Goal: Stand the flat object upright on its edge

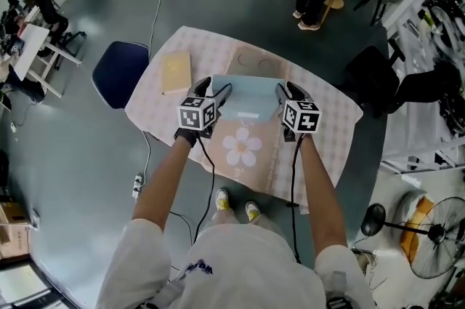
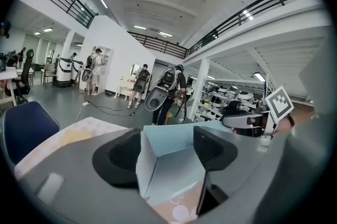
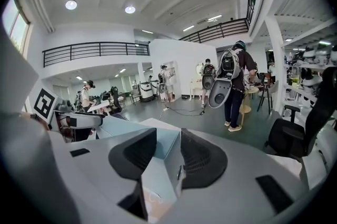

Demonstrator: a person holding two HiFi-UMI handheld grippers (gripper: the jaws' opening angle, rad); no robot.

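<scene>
Tilting the paper bag [image 1: 243,144] up evenly, left hand-held gripper [image 1: 216,91] clamped wide on its left side, right hand-held gripper [image 1: 287,91] pinching its right.

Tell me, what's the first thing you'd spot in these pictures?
A flat paper bag, blue at the top and peach below with a big white flower, is over the middle of the checked table. The left gripper and right gripper pinch its two sides. A tan book lies to its left.
</scene>
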